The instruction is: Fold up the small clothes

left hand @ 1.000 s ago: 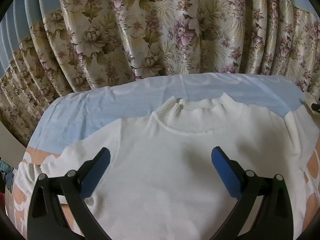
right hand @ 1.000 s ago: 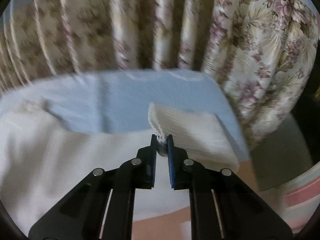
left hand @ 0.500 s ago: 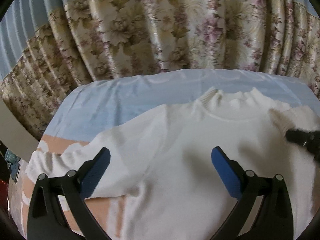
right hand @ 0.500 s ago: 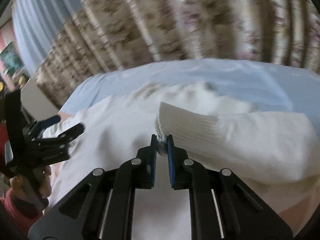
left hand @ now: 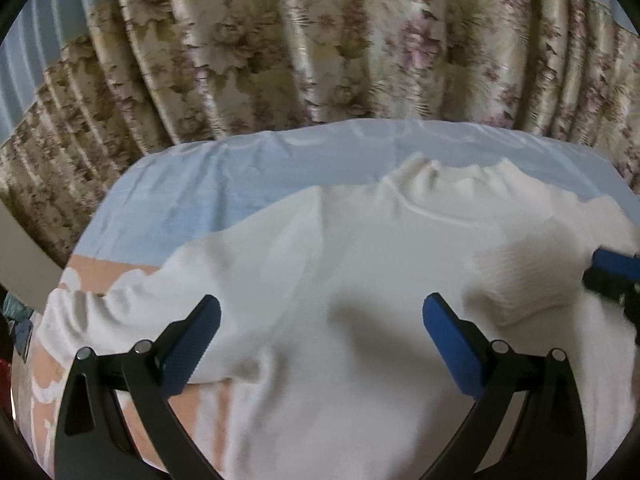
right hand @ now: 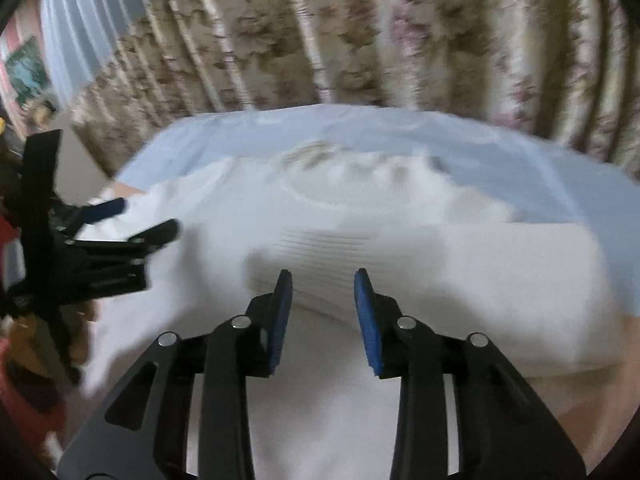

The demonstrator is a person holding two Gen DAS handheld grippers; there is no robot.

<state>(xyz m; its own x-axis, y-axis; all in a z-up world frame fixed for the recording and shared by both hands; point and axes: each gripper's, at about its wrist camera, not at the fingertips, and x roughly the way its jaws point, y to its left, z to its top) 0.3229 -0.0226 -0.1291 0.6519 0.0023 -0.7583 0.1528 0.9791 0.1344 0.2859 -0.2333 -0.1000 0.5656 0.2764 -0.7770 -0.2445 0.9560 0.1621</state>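
Left wrist view: left gripper spread wide, empty, above sweater chest, below collar. Sweater white knit, flat on sheet; left sleeve outstretched.

Right wrist view: right gripper parted, holding nothing, at cuff of sleeve folded below collar. Risk: springy knit may unfold; withdrawing fingers could drag it.

White knit sweater lies flat on my bed, front up, ribbed mock neck toward 12 o'clock. One sleeve stretched out toward 9 o'clock, cuff past body edge. Other sleeve folded across chest, ribbed cuff lying flat at centre, pointing toward 9 o'clock. Hem toward 6 o'clock, out of frame. Fabric smooth, few wrinkles.
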